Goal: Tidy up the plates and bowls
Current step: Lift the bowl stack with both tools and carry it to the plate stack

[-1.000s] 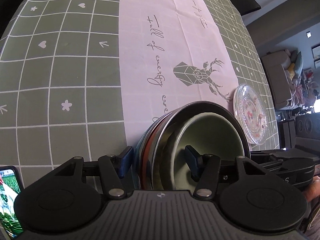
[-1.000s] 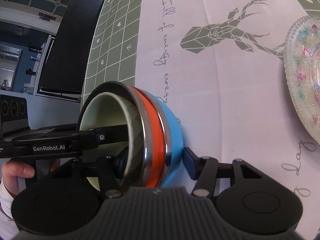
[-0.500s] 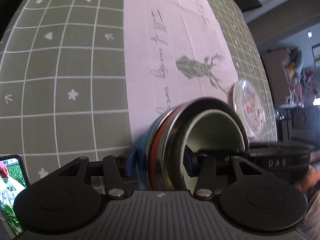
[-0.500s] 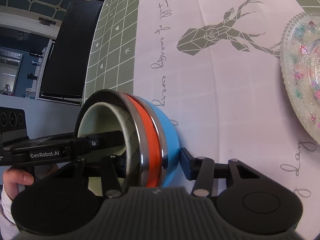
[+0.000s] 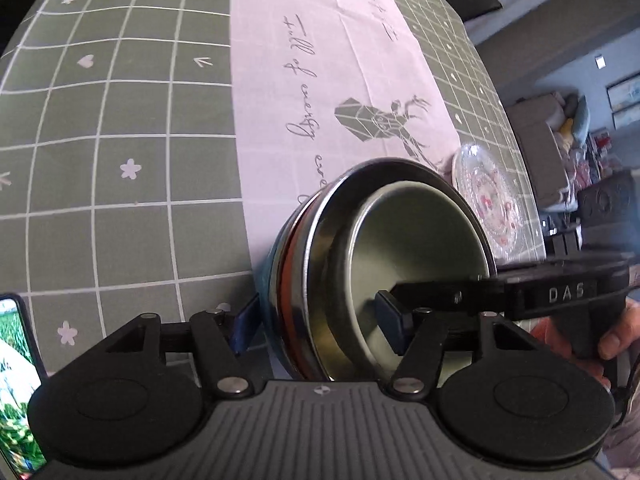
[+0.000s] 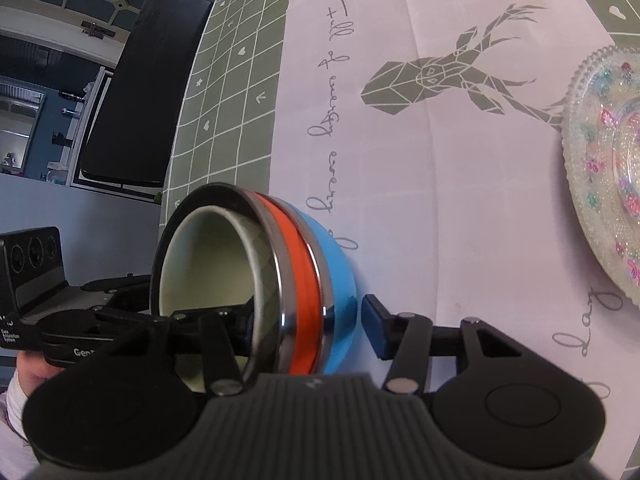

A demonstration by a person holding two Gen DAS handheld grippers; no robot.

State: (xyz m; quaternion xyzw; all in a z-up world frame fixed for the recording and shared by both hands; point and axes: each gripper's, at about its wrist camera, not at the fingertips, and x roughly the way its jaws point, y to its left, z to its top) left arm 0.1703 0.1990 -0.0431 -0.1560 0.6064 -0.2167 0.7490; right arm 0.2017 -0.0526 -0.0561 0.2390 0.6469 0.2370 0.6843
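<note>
Tabletop (image 5: 120,128) under a green grid cloth with a pale deer-print runner. Nested stack of bowls (image 6: 280,280) (pale green innermost, then steel, orange, blue) tipped on its side, carried just above the runner. Patterned glass plate (image 6: 600,184) lying flat, well apart to the right. Left gripper (image 5: 320,324) and right gripper (image 6: 304,328) both partly closed, jaws pinching the stack's rim from opposite sides. Bowls gathered already; setting them down seemingly left. Versus a second ago: stack tilted further, table a little farther off.
</note>
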